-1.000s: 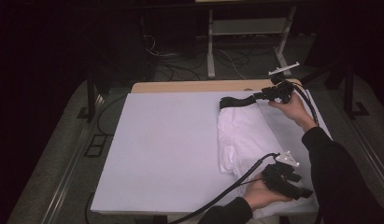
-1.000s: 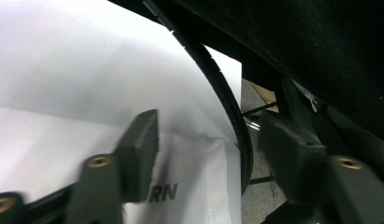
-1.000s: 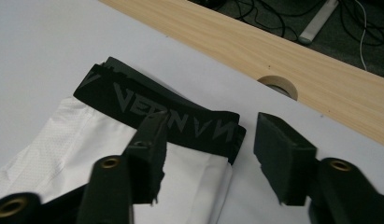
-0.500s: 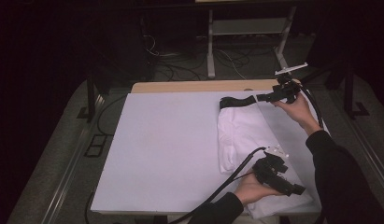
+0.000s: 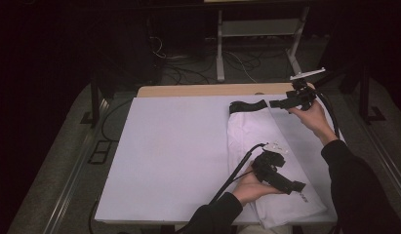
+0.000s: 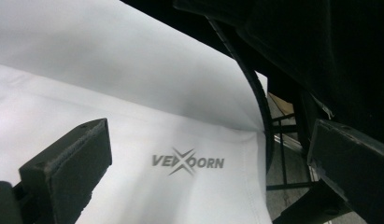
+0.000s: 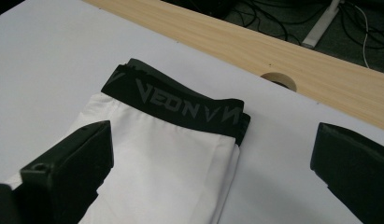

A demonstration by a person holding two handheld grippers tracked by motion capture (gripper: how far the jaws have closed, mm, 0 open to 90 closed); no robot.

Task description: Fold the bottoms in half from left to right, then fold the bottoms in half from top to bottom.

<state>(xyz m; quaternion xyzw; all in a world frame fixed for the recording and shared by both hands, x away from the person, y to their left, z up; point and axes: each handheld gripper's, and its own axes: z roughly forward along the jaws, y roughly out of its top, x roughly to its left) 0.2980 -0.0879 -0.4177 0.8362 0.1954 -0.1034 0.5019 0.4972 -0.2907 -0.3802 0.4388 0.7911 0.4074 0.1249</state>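
Along the right side of the desk [image 5: 164, 161] lies a folded white garment [image 5: 266, 151], its black waistband [image 7: 173, 100] toward the far edge. Right gripper [image 5: 278, 103], jaws wide, hovers just beside the waistband. Left gripper [image 5: 295, 186], jaws wide, sits over the printed logo [image 6: 187, 162] near the front-right corner.

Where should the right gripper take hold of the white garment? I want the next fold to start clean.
Likely the black waistband, at its near-right corner, coming in low from the right gripper side. The folded layers end there in a stacked edge on the white sheet, so open jaws could slide around it.
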